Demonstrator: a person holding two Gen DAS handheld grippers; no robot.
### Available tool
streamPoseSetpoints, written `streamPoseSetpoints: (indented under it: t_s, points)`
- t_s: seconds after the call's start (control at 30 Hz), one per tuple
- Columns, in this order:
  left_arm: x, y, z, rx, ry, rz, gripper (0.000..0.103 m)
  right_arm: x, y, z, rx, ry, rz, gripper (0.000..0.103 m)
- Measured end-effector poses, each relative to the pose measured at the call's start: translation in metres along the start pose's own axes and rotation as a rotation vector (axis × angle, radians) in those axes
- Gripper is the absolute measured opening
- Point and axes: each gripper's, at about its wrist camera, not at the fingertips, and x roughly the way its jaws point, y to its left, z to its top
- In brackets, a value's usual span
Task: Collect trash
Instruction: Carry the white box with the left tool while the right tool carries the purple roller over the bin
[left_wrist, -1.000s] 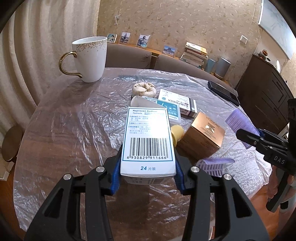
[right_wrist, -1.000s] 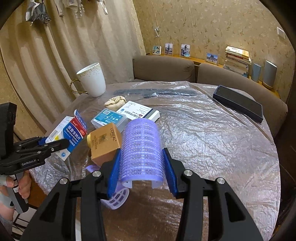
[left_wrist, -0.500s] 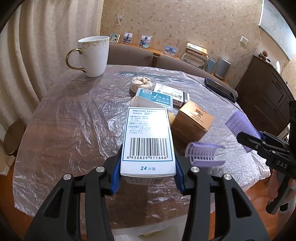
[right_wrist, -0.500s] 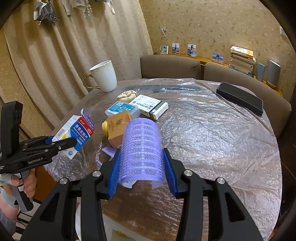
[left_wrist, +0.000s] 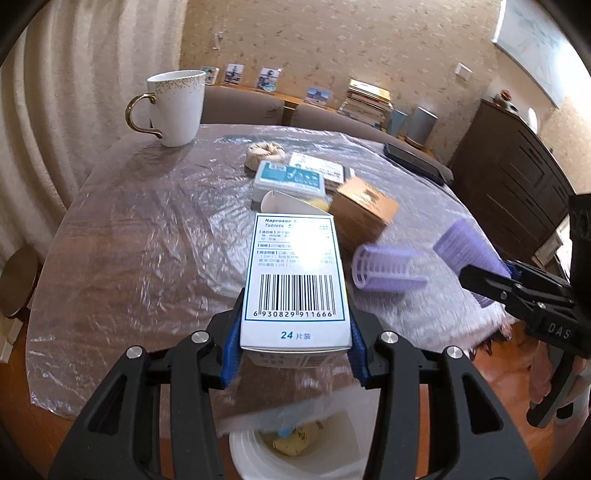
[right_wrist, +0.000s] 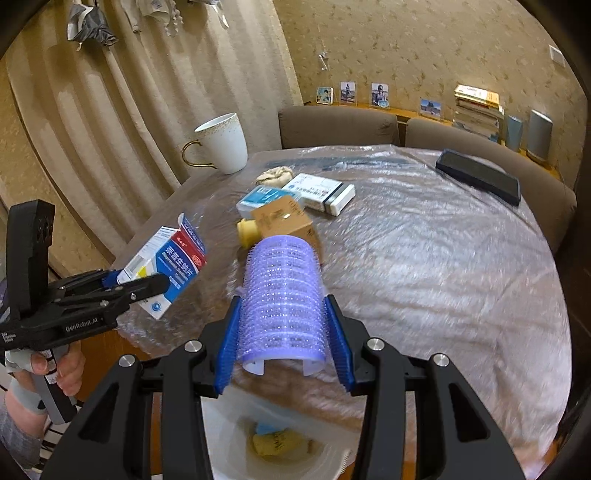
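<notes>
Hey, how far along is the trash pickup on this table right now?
Done: the white bin below the table edge already holds some yellowish scraps. In hand: the left gripper is shut on a tablet box and the right gripper on a purple hair roller, both near the bin. Left: another roller, a brown box, two flat boxes and a crumpled wad.

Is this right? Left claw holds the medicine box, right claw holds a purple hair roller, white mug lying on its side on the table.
Not quite. The white mug stands upright, as the right wrist view shows. The left claw does hold the medicine box, and the right claw the purple hair roller.
</notes>
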Motion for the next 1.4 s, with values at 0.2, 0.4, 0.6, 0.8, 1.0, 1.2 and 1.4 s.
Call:
streamPoseSetpoints:
  t_s: [0.2,0.4,0.6,0.8,1.0,1.2,1.4]
  points:
    - [-0.017,-0.001,-0.023,0.085,0.018,-0.047,0.047,-0.009,0.026,-0.026,0.043,0.003,-0.016,0.043]
    - [-0.032,-0.007,-0.045,0.143,0.044,-0.099,0.047,-0.018,0.041,-0.054,0.092,0.022,-0.024,0.043]
    - [-0.041,-0.014,-0.066,0.168,0.079,-0.160,0.047,-0.022,0.046,-0.073,0.089,0.059,-0.027,0.043]
    - [-0.043,-0.021,-0.087,0.170,0.122,-0.182,0.047,-0.026,0.048,-0.091,0.086,0.097,-0.004,0.043]
    - [-0.044,-0.027,-0.107,0.166,0.156,-0.172,0.047,-0.023,0.052,-0.108,0.086,0.140,0.022,0.043]
    - [-0.034,-0.025,-0.121,0.143,0.192,-0.156,0.047,-0.016,0.055,-0.121,0.082,0.179,0.037,0.043]
    - [-0.018,-0.028,-0.131,0.147,0.225,-0.124,0.047,-0.004,0.054,-0.129,0.066,0.205,0.022,0.043]
